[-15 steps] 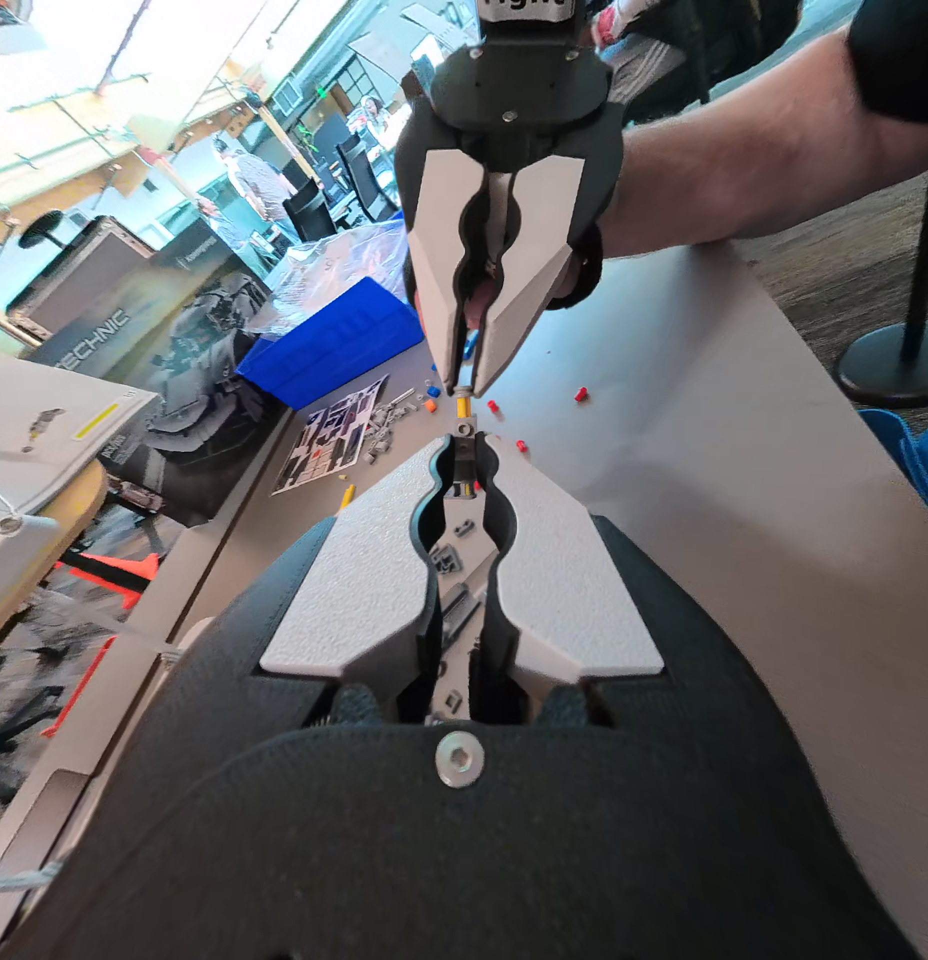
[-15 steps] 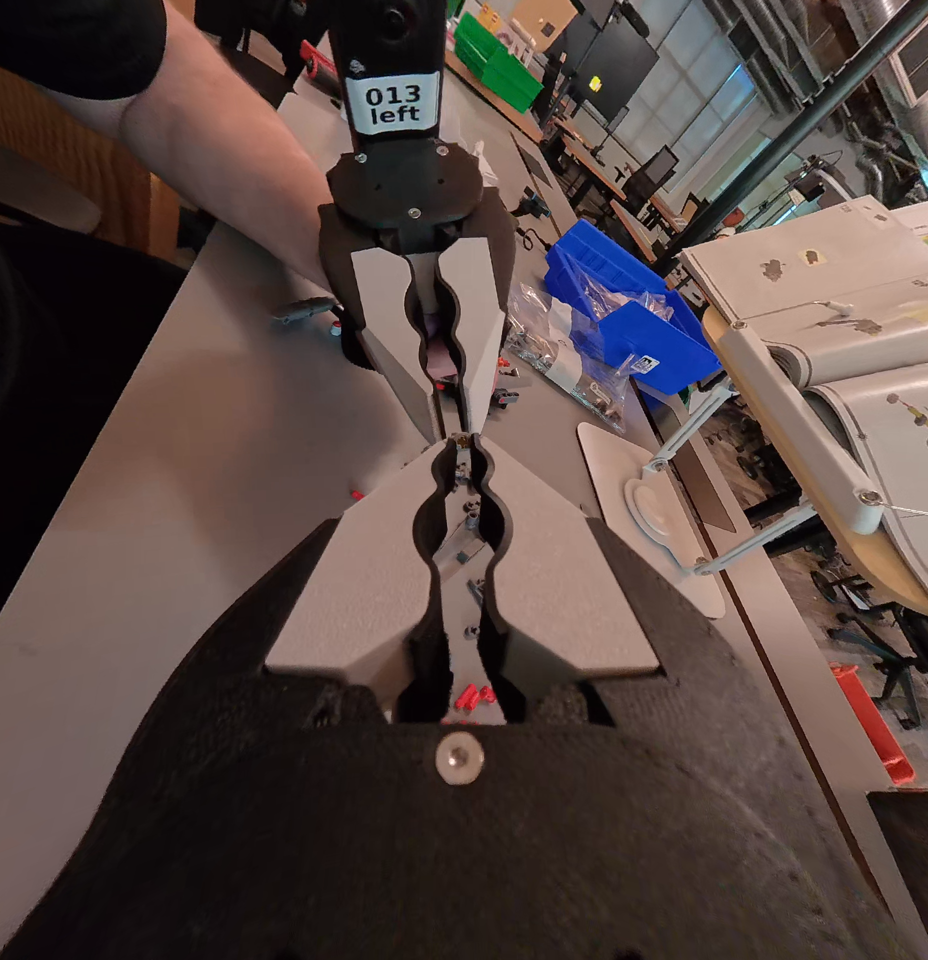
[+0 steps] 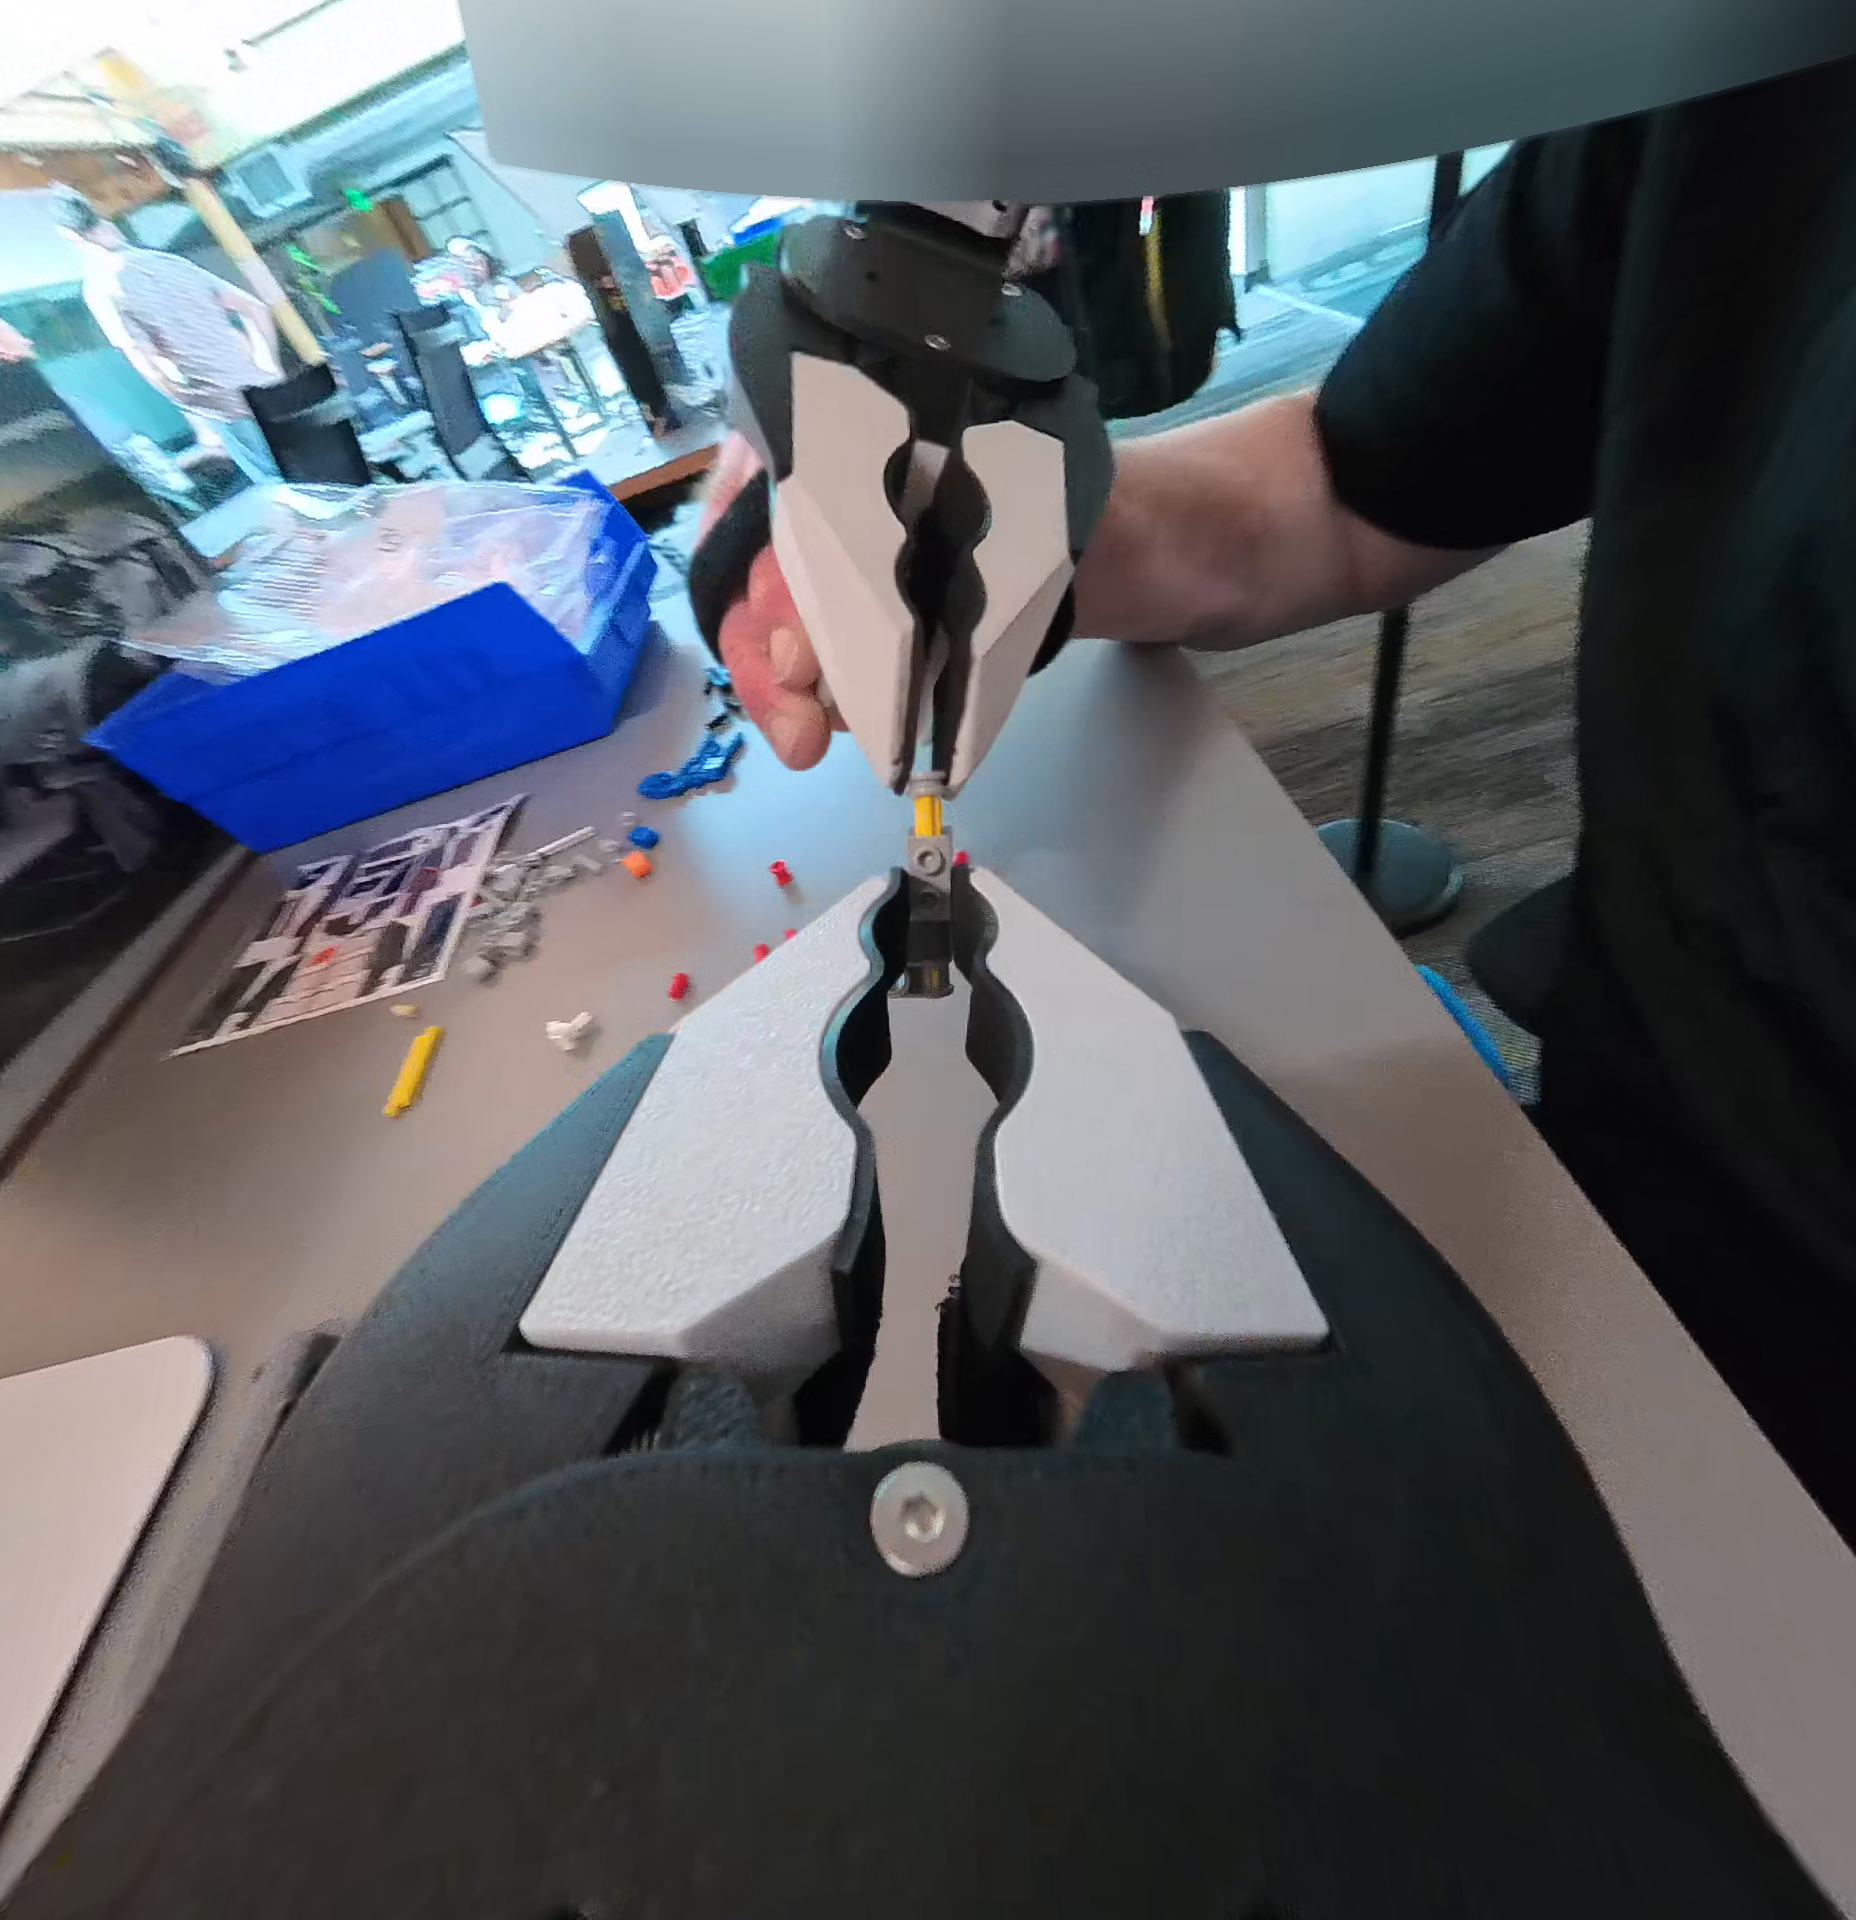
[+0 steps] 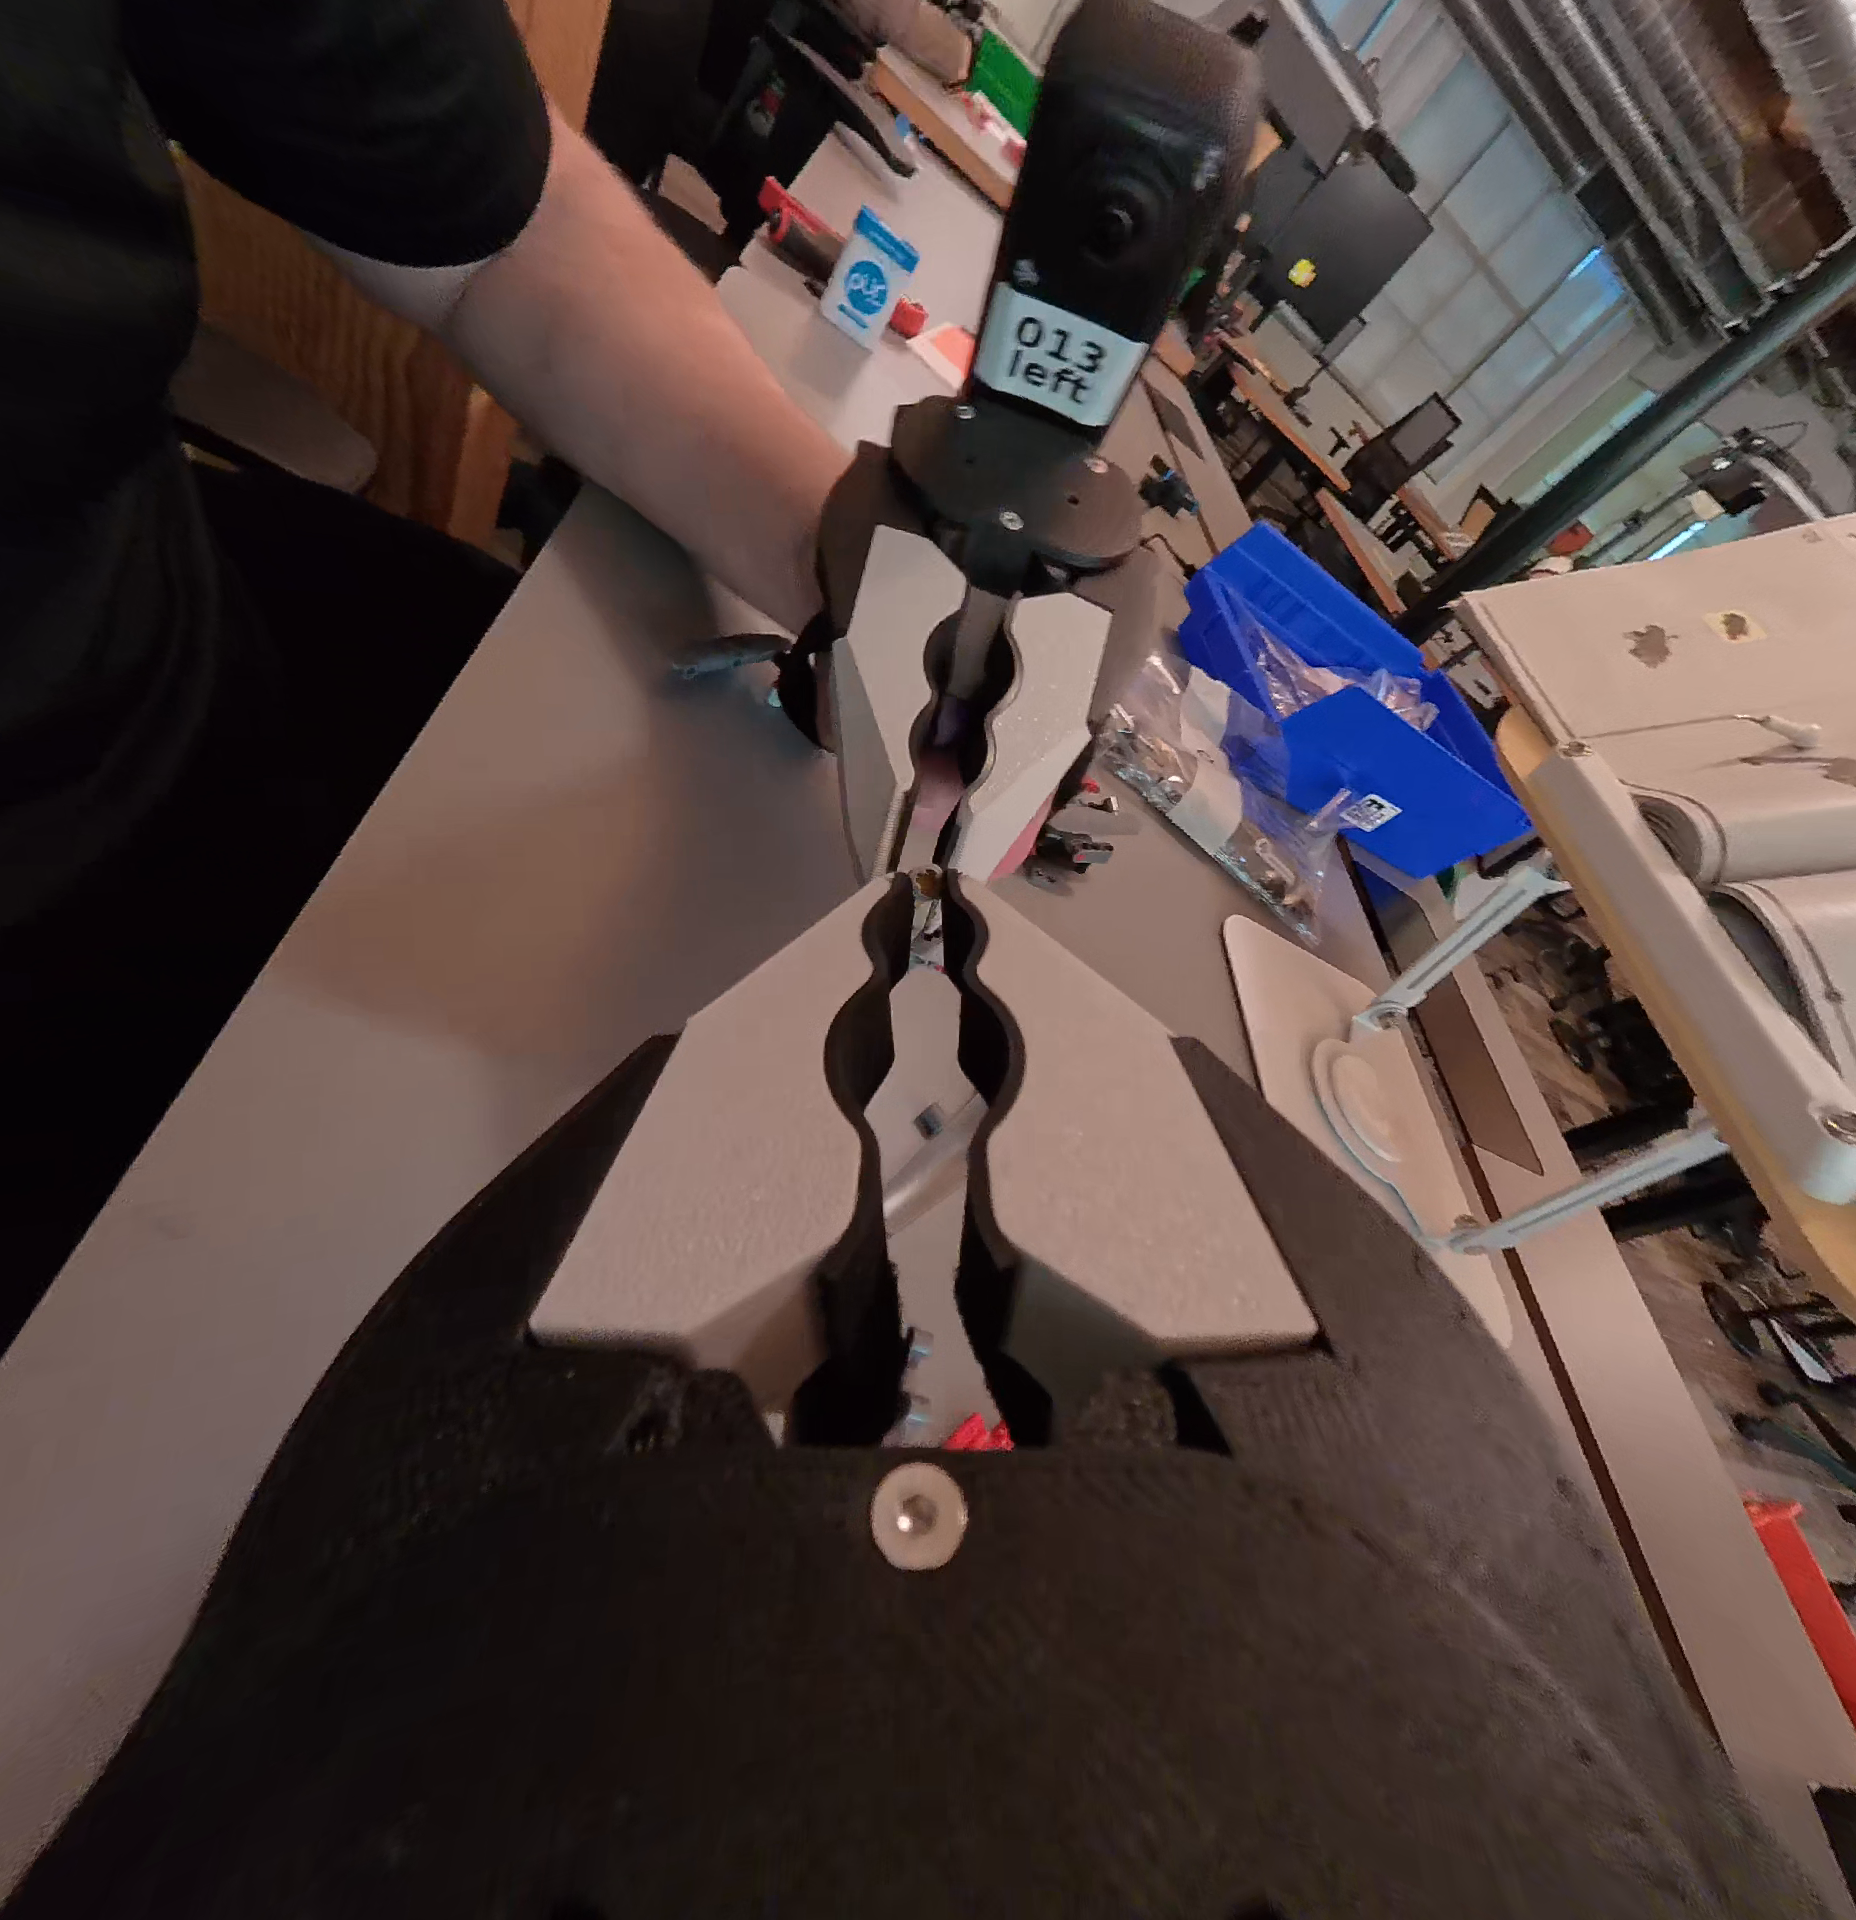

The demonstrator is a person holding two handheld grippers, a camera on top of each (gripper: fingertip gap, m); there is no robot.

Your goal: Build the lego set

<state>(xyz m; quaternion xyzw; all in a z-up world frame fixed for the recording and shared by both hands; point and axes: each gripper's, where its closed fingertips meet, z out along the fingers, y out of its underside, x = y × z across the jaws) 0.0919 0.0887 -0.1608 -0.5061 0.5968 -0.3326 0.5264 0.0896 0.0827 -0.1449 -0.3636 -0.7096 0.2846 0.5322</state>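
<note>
Left gripper (image 3: 930, 883) clamps a grey-and-black connector piece (image 3: 928, 891). Right gripper (image 3: 930, 781) pinches the grey cap of a yellow rod (image 3: 926, 814). Rod's lower end hidden inside the connector; small parts on worktop (image 3: 1142, 831) blurred.

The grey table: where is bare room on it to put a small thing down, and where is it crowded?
The grey table is bare on the person's side, right of both grippers up to its edge. Another bare patch lies between the yellow axle and the near pale pad. It is crowded by the blue bin, the printed sheet and the scattered red pins.
</note>
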